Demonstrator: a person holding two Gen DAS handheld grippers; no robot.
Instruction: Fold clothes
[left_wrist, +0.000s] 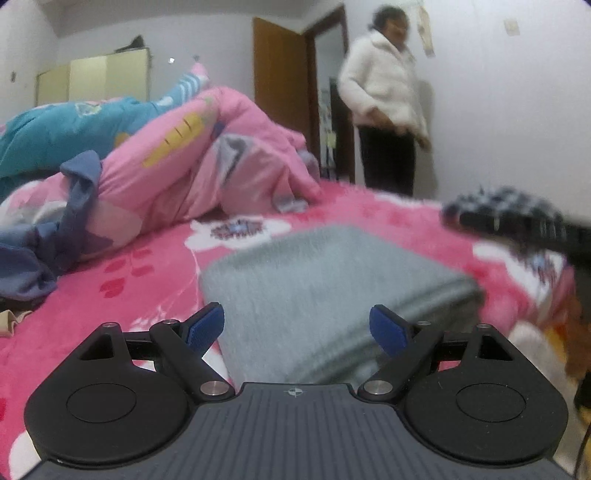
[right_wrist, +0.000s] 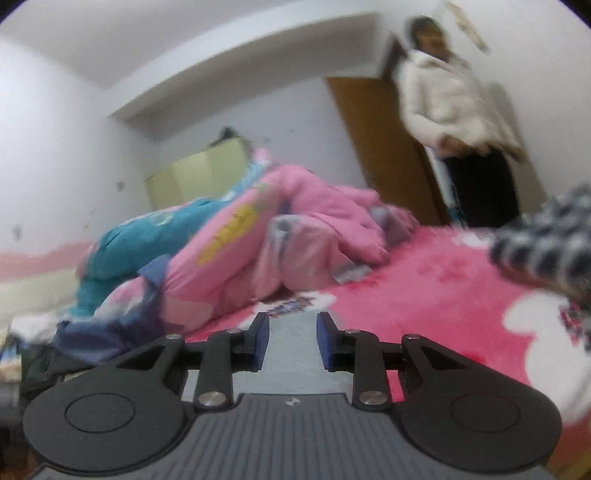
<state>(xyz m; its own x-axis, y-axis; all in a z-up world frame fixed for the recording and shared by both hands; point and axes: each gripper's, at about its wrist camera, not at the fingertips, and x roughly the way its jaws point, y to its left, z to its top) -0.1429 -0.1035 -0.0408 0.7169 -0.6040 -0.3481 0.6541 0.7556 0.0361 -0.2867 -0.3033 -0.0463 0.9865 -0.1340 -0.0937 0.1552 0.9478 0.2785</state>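
In the left wrist view, a blue garment (left_wrist: 55, 236) lies crumpled at the left edge against the pink quilt (left_wrist: 207, 147), still unfolded by the look of it: soft, limp and light, likely to sag from any single pinch, so a hem or corner is the place to take it. Toward the middle, a grey folded cloth (left_wrist: 325, 291) rests flat on the pink bedspread (left_wrist: 147, 273); it looks thick, fuzzy and pliant, not slippery, and is best lifted by its doubled edge so the layers stay together. The left claw (left_wrist: 297, 328) is released, pads wide apart and empty, with the grey cloth just ahead of and below them, untouched. At the right edge a black-and-white checked sleeve (left_wrist: 517, 206) reaches in above the bed. In the right wrist view, the blue garment (right_wrist: 99, 332) sits at lower left, well apart from the right claw (right_wrist: 291, 341), whose pads stand a narrow gap apart with nothing between them; a strip of the grey cloth (right_wrist: 291, 332) shows through that gap, low in the middle of the frame.
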